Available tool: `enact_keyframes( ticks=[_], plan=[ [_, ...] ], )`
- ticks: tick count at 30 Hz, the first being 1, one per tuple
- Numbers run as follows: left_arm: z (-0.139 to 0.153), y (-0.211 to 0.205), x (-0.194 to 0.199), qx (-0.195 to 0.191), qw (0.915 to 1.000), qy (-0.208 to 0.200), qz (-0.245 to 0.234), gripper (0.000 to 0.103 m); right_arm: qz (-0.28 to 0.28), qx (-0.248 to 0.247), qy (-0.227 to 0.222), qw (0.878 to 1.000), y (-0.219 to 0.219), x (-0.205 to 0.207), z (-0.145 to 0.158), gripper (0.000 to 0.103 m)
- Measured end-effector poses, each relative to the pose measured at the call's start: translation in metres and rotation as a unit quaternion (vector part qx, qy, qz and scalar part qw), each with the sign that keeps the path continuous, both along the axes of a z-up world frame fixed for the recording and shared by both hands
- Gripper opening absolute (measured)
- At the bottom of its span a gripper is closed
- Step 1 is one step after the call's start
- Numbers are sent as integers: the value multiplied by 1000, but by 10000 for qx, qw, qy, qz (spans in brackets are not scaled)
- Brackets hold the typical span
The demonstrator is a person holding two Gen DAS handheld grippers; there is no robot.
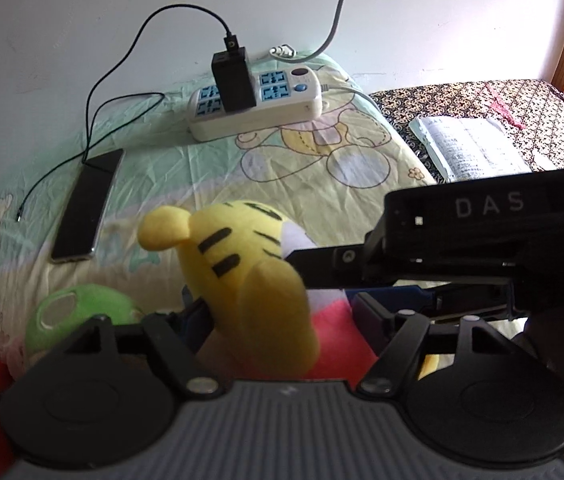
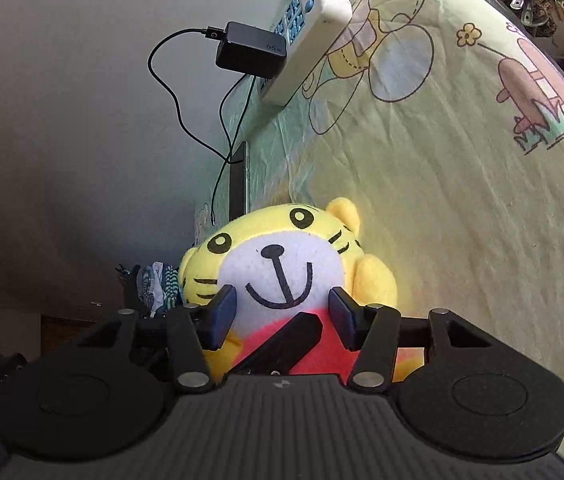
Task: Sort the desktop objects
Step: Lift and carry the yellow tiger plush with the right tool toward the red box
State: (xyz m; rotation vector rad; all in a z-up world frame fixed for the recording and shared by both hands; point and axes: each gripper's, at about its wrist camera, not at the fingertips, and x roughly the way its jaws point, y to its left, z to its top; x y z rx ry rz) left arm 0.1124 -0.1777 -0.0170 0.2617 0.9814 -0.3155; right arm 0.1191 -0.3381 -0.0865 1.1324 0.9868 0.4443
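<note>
A yellow tiger plush [image 1: 241, 264] with a red body is held over the cartoon-print sheet [image 1: 322, 184]. My left gripper [image 1: 282, 312] is shut on its body, one pad at the back and one against the red front. In the right wrist view the plush's [image 2: 277, 264] face looks straight at me. My right gripper [image 2: 282, 312] is shut on it, with a blue pad on each side of the chin. One left finger [image 2: 282, 344] crosses the red belly between them. In the left wrist view, one right finger [image 1: 318, 258] reaches in from the right to the white face.
A white power strip [image 1: 257, 104] with a black charger [image 1: 231, 80] lies by the wall, and its cable runs to a dark phone [image 1: 85, 208]. A green soft toy [image 1: 77, 316] sits low on the left. An open book [image 1: 470, 148] lies on patterned cloth to the right.
</note>
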Motion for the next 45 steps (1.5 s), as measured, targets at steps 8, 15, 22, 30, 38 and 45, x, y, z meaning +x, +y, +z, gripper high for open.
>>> enact_keyframes(
  ticks=[8,15,22,30,38,45],
  plan=[
    [17,-8,-16,-176,9994,-198,-214,74,-145,232,-96,9996,-6,-23,22,54],
    [59,-2,-49,-422,9957,-725,-403,73,-336,188,-642,9972,-7,-57,68,54],
    [98,26,-87,-572,9890,-1331,-309,73,-218,87,-1287,9914,17,-80,109,55],
    [112,77,-118,-596,9842,-1659,161,73,294,72,-1641,9860,69,-89,128,55],
    [132,143,-140,-760,9744,-2085,363,74,540,-57,-2027,9777,131,-102,158,56],
    [143,222,-148,-790,9665,-2379,550,73,707,-54,-2277,9711,209,-103,176,57]
  ],
)
